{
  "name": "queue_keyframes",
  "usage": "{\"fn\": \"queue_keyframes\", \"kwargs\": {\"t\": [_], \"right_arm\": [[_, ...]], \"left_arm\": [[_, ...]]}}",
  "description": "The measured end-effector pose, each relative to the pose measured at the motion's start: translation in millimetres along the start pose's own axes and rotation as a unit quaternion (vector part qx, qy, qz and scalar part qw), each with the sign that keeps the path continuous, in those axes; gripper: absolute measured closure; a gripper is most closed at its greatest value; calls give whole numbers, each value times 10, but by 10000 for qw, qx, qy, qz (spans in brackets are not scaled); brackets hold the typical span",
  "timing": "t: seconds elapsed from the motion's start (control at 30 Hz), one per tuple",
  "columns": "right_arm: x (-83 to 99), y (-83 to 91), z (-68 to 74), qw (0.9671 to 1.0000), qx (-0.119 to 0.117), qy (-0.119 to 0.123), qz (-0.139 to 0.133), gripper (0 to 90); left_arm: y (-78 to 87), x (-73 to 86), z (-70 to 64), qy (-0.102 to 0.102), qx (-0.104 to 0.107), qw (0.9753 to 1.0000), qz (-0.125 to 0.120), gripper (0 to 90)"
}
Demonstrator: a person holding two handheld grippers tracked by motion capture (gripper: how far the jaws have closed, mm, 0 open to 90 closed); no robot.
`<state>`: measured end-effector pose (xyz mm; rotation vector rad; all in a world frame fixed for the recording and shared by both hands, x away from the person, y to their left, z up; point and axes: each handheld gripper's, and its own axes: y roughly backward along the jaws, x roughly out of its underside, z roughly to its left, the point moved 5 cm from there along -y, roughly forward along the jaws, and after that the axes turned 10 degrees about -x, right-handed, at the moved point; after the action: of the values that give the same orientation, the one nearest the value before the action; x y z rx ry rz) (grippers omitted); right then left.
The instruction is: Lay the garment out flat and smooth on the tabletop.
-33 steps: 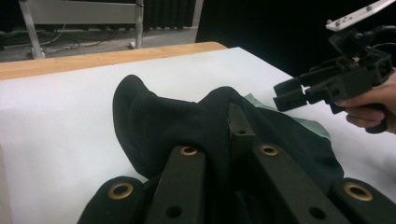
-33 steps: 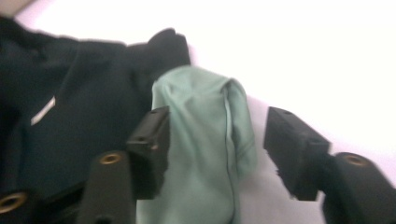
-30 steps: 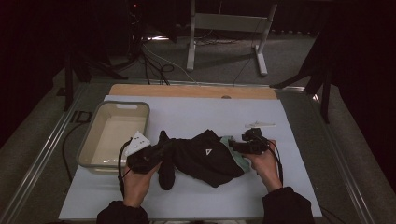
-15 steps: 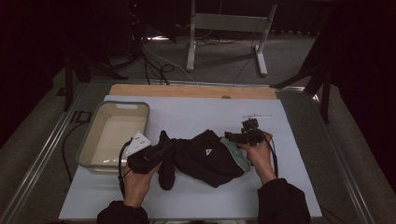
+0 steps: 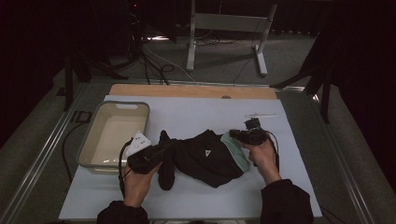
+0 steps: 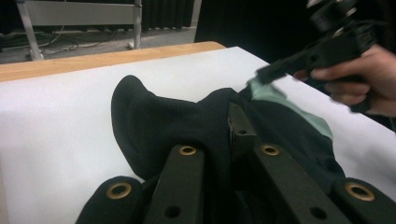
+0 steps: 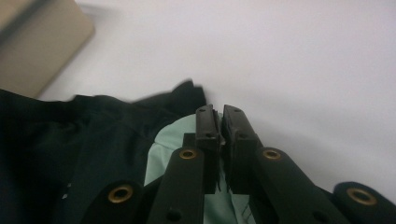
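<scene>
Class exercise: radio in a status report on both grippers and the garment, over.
Left hand-held gripper shut on black garment. Right hand-held gripper pinching its mint-green lining. Beige tub alongside, nothing in the way.

- Our left hand [image 5: 136, 182] holds the left gripper [image 5: 161, 150] low, jaws apart.
- Our right hand [image 5: 261, 156] holds the right gripper [image 7: 218, 116], jaws pressed together.

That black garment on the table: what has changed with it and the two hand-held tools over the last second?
The right gripper has moved away from the person, toward the table's far side, drawing the mint-green edge of the black garment with it; its fingers look shut on that cloth. The left gripper stayed at the garment's other end, and the beige tub has not moved.
</scene>
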<state>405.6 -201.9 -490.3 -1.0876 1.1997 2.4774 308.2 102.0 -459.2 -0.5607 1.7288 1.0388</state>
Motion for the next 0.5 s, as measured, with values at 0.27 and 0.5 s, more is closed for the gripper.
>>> {"fn": "queue_keyframes", "kwargs": {"t": [0.27, 0.5], "right_arm": [[-100, 545, -126, 9968, 422, 134, -665, 868], [-109, 1007, -193, 9856, 854, 569, -1343, 850]], "left_arm": [[-54, -52, -112, -88, 69, 9999, 15, 872], [-247, -196, -166, -223, -15, 9997, 88, 872]]}}
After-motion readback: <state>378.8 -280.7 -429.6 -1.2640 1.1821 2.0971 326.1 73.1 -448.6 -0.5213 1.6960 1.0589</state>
